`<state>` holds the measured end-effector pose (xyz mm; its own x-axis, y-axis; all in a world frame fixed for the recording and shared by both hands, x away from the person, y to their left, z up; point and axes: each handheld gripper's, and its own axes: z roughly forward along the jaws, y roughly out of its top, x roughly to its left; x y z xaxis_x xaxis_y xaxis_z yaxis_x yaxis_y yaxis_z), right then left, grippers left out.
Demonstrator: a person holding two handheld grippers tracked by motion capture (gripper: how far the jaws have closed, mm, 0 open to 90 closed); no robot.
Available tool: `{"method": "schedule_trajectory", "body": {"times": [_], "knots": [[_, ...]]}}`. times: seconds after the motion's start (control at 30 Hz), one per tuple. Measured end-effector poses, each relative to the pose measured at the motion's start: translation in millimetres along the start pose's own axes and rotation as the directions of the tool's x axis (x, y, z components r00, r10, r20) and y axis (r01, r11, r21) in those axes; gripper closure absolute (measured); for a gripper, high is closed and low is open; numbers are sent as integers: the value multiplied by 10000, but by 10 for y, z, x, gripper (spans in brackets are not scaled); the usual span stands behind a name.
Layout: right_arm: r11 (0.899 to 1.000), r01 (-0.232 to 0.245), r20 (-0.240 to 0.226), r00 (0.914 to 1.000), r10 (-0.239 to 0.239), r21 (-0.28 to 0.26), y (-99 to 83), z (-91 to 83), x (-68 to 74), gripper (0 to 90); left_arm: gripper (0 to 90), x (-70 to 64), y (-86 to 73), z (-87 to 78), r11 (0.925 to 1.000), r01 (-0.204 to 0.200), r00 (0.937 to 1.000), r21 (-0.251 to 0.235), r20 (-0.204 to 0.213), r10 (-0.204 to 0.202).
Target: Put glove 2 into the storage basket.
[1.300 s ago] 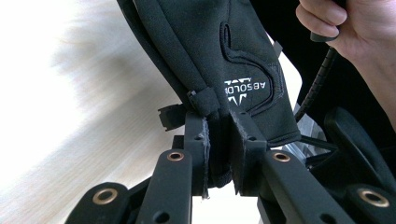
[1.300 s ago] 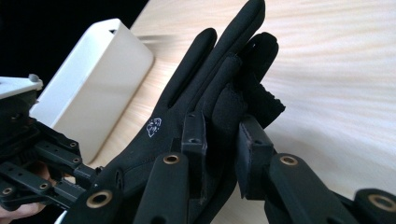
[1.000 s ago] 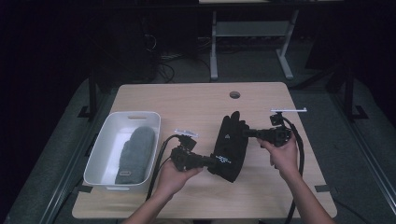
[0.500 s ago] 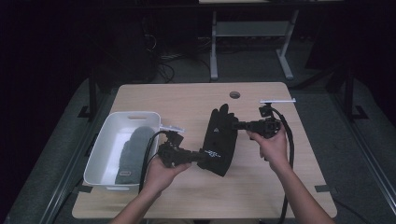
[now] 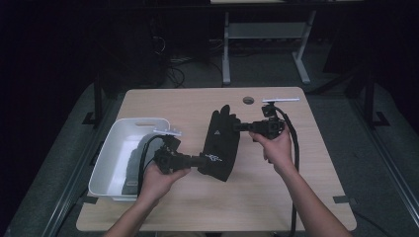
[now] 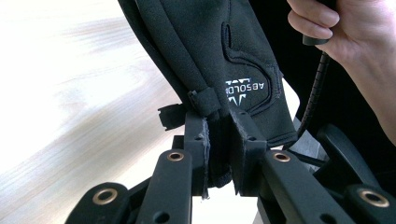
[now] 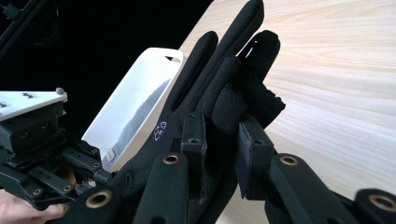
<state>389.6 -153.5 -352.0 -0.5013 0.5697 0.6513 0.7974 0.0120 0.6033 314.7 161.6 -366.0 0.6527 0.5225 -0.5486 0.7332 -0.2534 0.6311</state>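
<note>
1. Overhead, the black fabric glove (image 5: pixel 221 145) hangs above the light wooden table (image 5: pixel 197 207), beside the white plastic bin (image 5: pixel 111 153).
2. Left gripper (image 5: pixel 201 160) pinches its cuff.
3. Right gripper (image 5: pixel 238 126) clamps its thumb side.

Dim high view with dark surroundings; bright, glare-washed tabletop (image 6: pixel 70 70) in gripper views.

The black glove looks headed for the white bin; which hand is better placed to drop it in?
Probably the left. The left tool grips the glove's cuff right beside the white bin, while the right tool pinches the finger end, farther from it.
</note>
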Motion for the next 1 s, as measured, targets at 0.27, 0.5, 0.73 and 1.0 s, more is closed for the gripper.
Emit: {"method": "schedule_trajectory", "body": {"times": [0.27, 0.5, 0.73, 1.0], "knots": [[9999, 117, -133, 9998, -115, 106, 100, 124, 93, 747, 787, 73, 2, -141, 9993, 289, 9996, -244, 44, -288], [9997, 151, -200, 9997, -147, 214, 156, 227, 146, 746, 787, 109, -2, -252, 9988, 346, 9994, -338, -79, -349], [9989, 350, -214, 9992, -344, 296, 222, 343, 237, 746, 787, 141, -11, -386, 9983, 317, 9992, -480, -238, -329], [9981, 465, -277, 9986, -454, 415, 266, 438, 315, 746, 788, 166, -41, -480, 9979, 267, 9989, -594, -369, -289]]}}
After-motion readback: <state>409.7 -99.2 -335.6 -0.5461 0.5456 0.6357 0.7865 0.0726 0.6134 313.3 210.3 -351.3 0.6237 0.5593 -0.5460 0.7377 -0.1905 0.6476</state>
